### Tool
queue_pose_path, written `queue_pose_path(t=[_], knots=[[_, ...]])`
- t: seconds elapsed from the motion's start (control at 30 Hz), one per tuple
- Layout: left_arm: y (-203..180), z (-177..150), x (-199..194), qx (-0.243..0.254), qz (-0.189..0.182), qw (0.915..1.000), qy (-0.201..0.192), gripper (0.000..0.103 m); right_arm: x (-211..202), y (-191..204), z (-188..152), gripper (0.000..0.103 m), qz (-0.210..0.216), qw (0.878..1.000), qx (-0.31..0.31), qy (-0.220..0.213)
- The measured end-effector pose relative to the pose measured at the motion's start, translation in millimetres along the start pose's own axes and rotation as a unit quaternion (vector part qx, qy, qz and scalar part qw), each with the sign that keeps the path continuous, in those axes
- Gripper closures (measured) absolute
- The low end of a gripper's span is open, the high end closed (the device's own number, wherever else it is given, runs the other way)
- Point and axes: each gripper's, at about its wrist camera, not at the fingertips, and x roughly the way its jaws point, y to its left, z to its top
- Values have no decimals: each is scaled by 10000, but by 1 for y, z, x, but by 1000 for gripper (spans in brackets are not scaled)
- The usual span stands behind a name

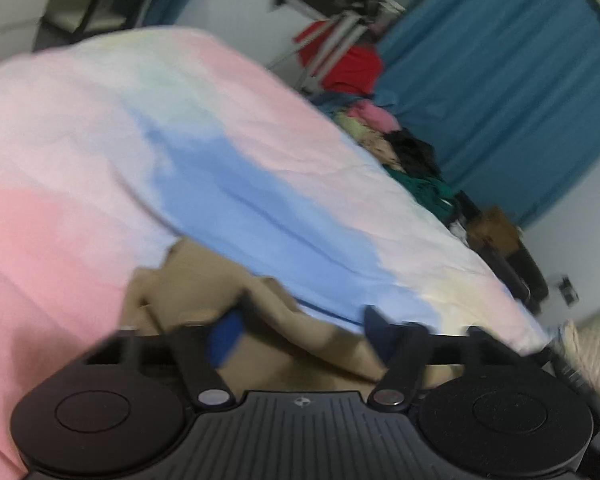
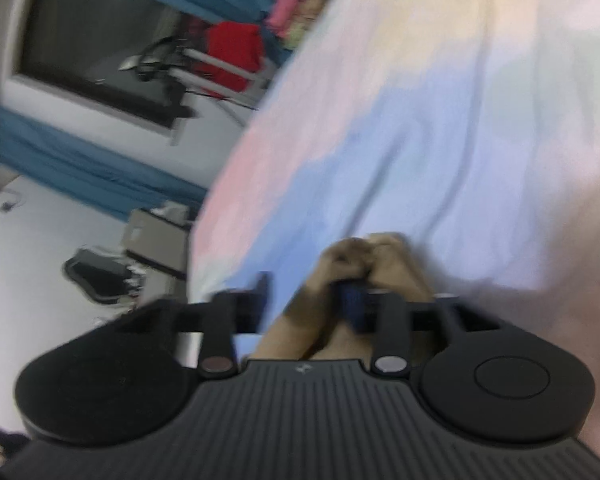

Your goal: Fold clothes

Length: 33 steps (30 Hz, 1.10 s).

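A tan, crumpled cloth garment [image 1: 204,280] lies on a pastel bedsheet [image 1: 100,140] of pink, blue and pale yellow patches, close in front of both grippers. In the left wrist view the left gripper [image 1: 300,332] has its two dark blue-tipped fingers [image 1: 226,336] spread wide apart, with tan folds bunched between and under them; the pads do not press on the cloth. In the right wrist view the right gripper [image 2: 308,296] also stands with its jaws apart: a bunched knot of the tan garment [image 2: 364,256] rises just ahead of its blue-padded finger [image 2: 350,300], which touches the cloth, while the other finger stands clear at the bed's edge. Both pictures are blurred.

Along the far edge of the bed sits a pile of mixed clothes [image 1: 380,120], pink, yellow, black and green. Behind it a red cloth [image 1: 340,64] hangs over a metal rack, against a teal curtain [image 1: 500,80].
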Motion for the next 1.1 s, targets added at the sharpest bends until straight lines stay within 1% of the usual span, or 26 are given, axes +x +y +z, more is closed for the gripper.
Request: queue_pose_path(t=[0.03, 0.1, 0.13, 0.2, 0.23, 0.27, 0.33, 0.37, 0.4, 0.43, 0.5, 0.57, 0.7, 0.8, 0.93, 1.0, 1.1], knots=[[-6, -2, -4, 176, 39, 9998, -86, 19, -5, 7, -2, 17, 96, 9999, -88, -60], [-16, -8, -12, 476, 130, 9985, -221, 13, -16, 21, -6, 17, 321, 9986, -392, -136], [-20, -10, -16, 618, 158, 9976, -253, 12, -22, 29, -9, 18, 404, 9972, -607, -181], [-25, -14, -23, 887, 251, 9953, -290, 9, -35, 42, -15, 18, 378, 9926, -1058, -451], [-27, -15, -26, 986, 305, 9943, -282, 8, -41, 47, -18, 20, 298, 9890, -1317, -597], [-29, -17, -29, 1081, 357, 9931, -272, 8, -44, 51, -21, 23, 196, 9851, -1582, -650], [-34, -20, -32, 1322, 471, 9898, -255, 8, -42, 58, -24, 35, -103, 9770, -2054, -572], [-36, -21, -29, 1516, 567, 9865, -249, 8, -36, 60, -26, 36, -289, 9723, -2269, -483], [-38, -22, -26, 1713, 666, 9827, -242, 8, -29, 60, -27, 45, -477, 9668, -2481, -385], [-38, -23, -20, 1803, 737, 9806, -205, 7, -21, 61, -29, 59, -664, 9604, -2690, -287], [-36, -23, -7, 1916, 857, 9776, -125, 7, 2, 58, -31, 66, -962, 9509, -2941, 38], [-31, -22, 7, 1973, 955, 9757, -46, 7, 19, 53, -31, 68, -1207, 9423, -3120, 132], [-26, -24, 24, 2204, 1022, 9700, 75, 7, 41, 48, -37, 69, -1413, 9278, -3449, 141], [-26, -26, 26, 2280, 1022, 9682, 92, 7, 45, 46, -37, 70, -1432, 9256, -3501, 135], [-25, -28, 12, 2172, 886, 9721, -10, 7, 28, 52, -42, 69, -1392, 9266, -3492, 59], [-27, -31, 0, 2249, 845, 9707, -73, 7, 16, 57, -48, 69, -1367, 9266, -3503, 5], [-32, -39, -25, 2490, 804, 9648, -249, 7, -7, 61, -58, 69, -1376, 9255, -3527, -66]])
